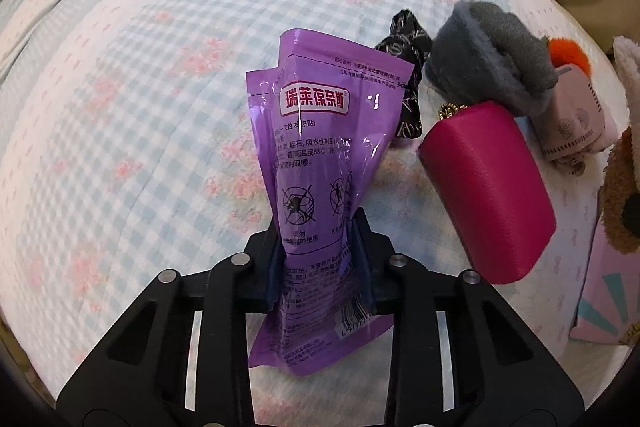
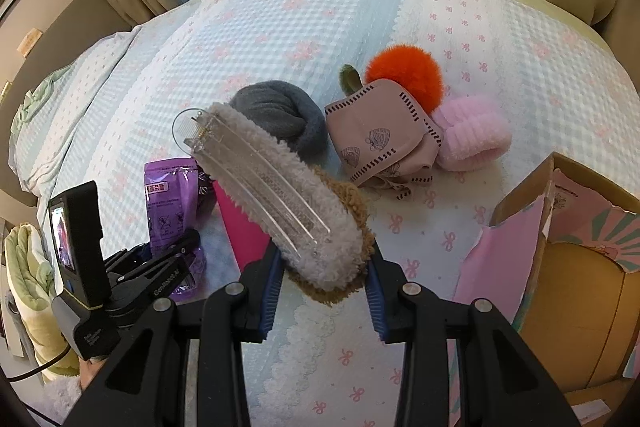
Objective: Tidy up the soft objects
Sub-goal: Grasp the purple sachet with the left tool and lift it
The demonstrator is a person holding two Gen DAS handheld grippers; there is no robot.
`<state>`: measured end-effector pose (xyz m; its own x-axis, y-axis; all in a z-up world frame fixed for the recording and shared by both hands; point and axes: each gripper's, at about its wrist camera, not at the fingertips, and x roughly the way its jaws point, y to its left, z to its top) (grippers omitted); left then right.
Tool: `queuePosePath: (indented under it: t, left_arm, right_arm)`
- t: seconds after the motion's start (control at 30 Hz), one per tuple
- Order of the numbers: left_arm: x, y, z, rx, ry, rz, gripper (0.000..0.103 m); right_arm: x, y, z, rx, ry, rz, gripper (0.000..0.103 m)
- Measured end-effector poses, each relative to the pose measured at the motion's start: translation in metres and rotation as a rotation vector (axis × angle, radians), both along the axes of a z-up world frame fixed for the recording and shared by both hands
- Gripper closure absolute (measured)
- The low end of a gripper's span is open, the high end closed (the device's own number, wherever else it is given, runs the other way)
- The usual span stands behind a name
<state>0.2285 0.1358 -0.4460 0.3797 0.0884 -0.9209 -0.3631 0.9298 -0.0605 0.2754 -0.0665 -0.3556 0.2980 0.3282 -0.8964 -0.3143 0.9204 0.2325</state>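
Purple plastic fills the space between the fingers of my left gripper (image 1: 320, 247): they are clamped on the lower part of a purple packet (image 1: 320, 155), which stands nearly upright above the checked bedspread (image 1: 140, 87) with its crumpled bottom end hanging toward me. Just right of the packet lies a magenta case (image 1: 488, 187) on the bedspread, and beyond it sit a small black patterned pouch (image 1: 408, 67) and a rolled grey sock (image 1: 492, 55). My right gripper (image 2: 324, 267) has its fingers closed against a fluffy hair clip (image 2: 288, 187), white fleece on one side and brown on the other, with a clear plastic clasp along its top; the clip slants up and away to the left from between the blue pads (image 2: 270, 291). Farther off in the right wrist view, on the bed, lie the grey sock (image 2: 280, 119), a beige face mask (image 2: 380, 135) overlapping an orange pompom (image 2: 404, 71), and a pink fluffy band (image 2: 472, 135) touching the mask's right side. To the near right stands an open cardboard box (image 2: 560, 267) with a pink printed outside. At the left, the other gripper (image 2: 160, 259) shows, gripping the purple packet (image 2: 168, 195).
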Motion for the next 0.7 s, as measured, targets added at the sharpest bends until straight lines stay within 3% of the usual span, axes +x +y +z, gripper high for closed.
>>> queuePosePath:
  t: [0.27, 0.53, 0.7]
  left_arm:
    - [-0.014, 0.001, 0.062, 0.015, -0.081, -0.013, 0.076]
    - [-0.037, -0.030, 0.182, 0.058, -0.204, -0.087, 0.076]
    - [-0.054, -0.065, 0.250, 0.052, -0.268, -0.159, 0.076]
  right_arm:
    - [-0.010, -0.009, 0.038, 0.034, -0.055, -0.027, 0.068]
    - [-0.038, -0.038, 0.123, 0.081, -0.156, -0.081, 0.068]
    - [-0.066, -0.080, 0.181, 0.091, -0.199, -0.147, 0.068]
